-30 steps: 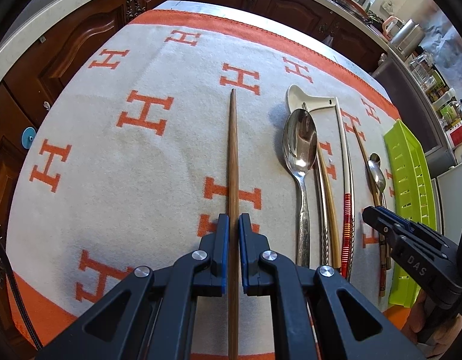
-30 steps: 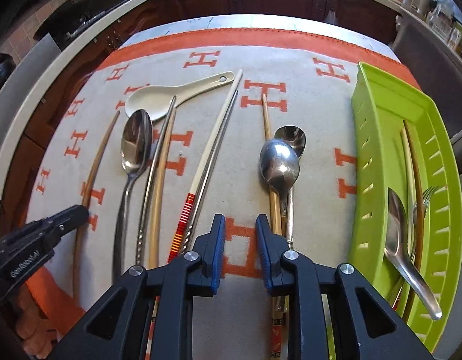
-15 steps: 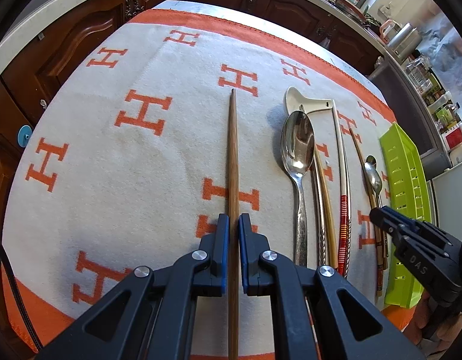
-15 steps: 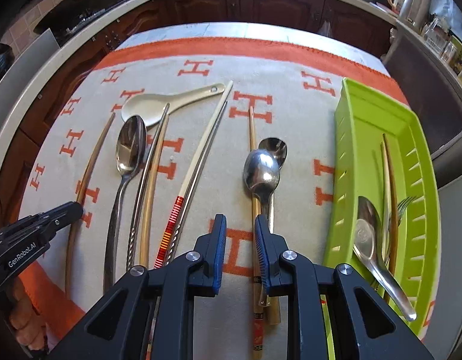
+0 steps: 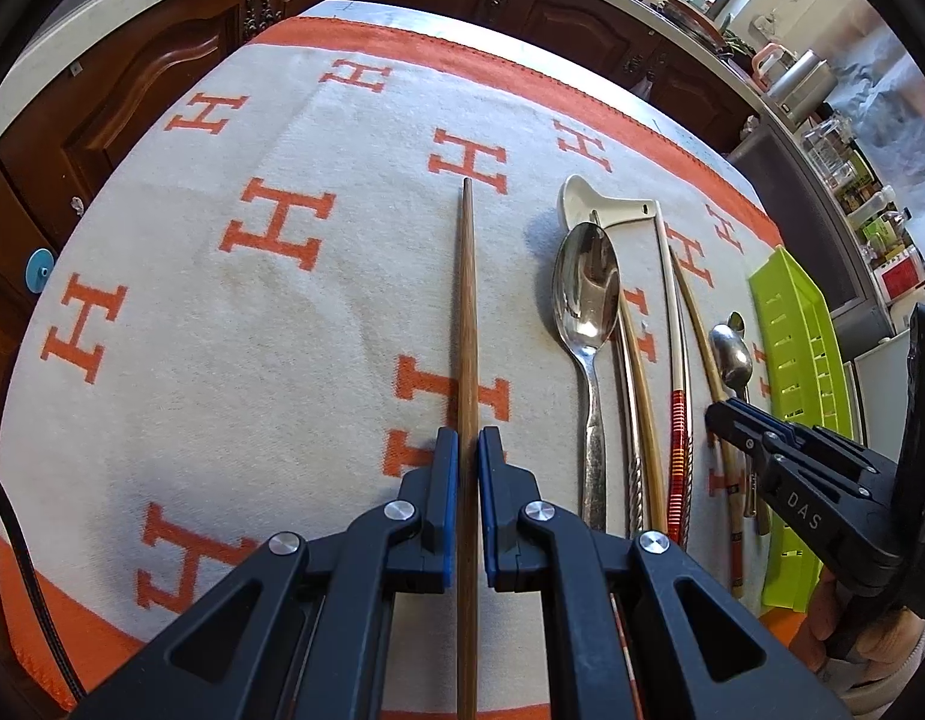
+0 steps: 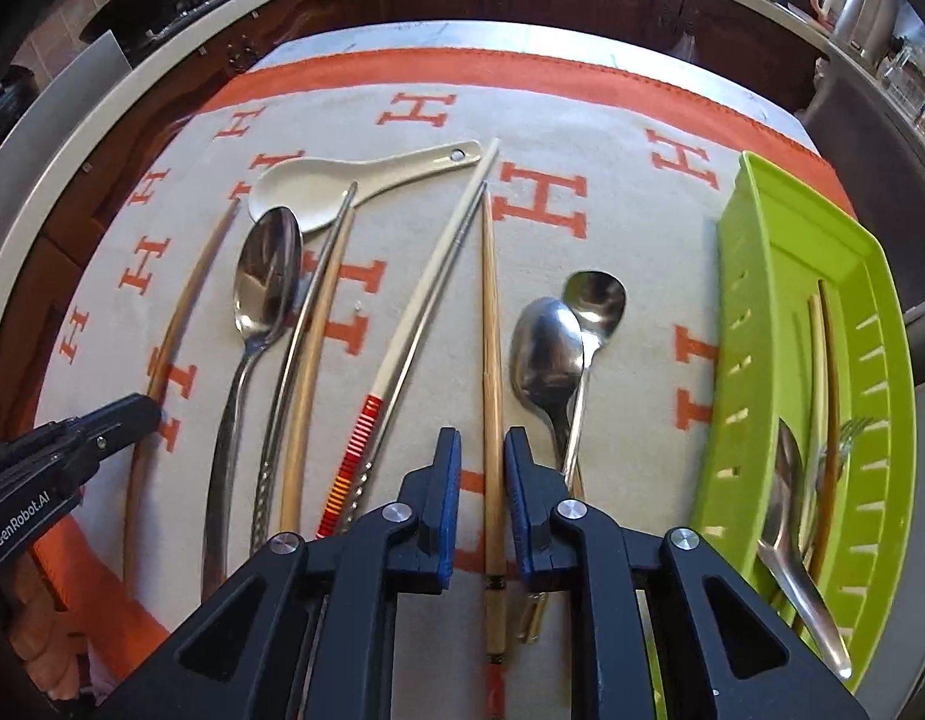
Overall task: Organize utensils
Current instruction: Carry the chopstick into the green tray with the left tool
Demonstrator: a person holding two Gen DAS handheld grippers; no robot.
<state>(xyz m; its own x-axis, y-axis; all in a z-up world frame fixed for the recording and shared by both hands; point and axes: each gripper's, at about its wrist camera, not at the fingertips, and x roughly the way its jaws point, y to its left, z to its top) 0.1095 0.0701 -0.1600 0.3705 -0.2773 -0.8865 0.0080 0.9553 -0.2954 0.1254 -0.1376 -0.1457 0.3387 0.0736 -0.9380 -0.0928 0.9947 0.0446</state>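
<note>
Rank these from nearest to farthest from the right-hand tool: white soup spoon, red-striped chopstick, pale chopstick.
Seen from the right tool:
1. Pale chopstick: between its jaws.
2. Red-striped chopstick: just left, on the cloth.
3. White soup spoon: far end, upper left.

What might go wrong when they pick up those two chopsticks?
The right gripper has just been closing around the pale chopstick, but its pads do not look pressed on it, so it may slip. Two small spoons lie right beside it and might get nudged. The left gripper is shut on the brown chopstick with a long part sticking out front, which may dip when lifted.
</note>
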